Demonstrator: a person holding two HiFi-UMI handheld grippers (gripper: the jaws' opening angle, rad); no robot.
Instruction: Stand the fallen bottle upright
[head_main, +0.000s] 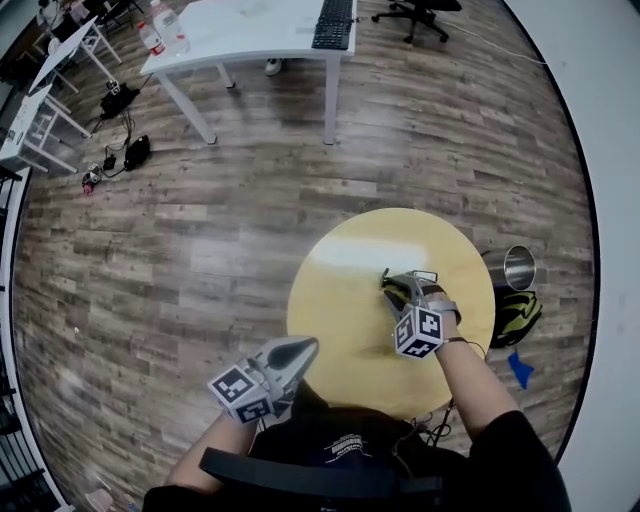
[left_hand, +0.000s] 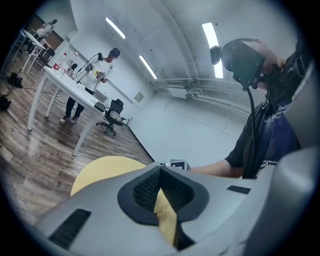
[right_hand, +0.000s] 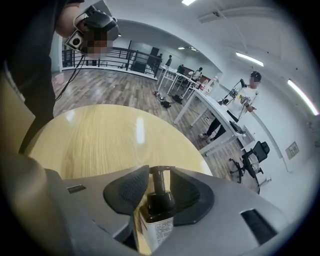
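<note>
no text is legible. fine print on the white label (right_hand: 159, 229) of the dark brown pump bottle (right_hand: 156, 200) is too small; lettering on the person's dark shirt (left_hand: 270, 135) is blurred.

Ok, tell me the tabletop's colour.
The round table is pale yellow wood, best in the right gripper view.

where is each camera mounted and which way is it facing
Head view: on the person's head, facing steeply down at the yellow table; forearms, left gripper and right gripper show.
Left gripper view: on the left gripper, facing roughly level past the table toward the wearer's torso; its own jaws show, nothing between.
Right gripper view: on the right gripper, angled down along its open jaws, the bottle between them.
Shared: both gripper views show the table and a person standing at a white desk.
</note>
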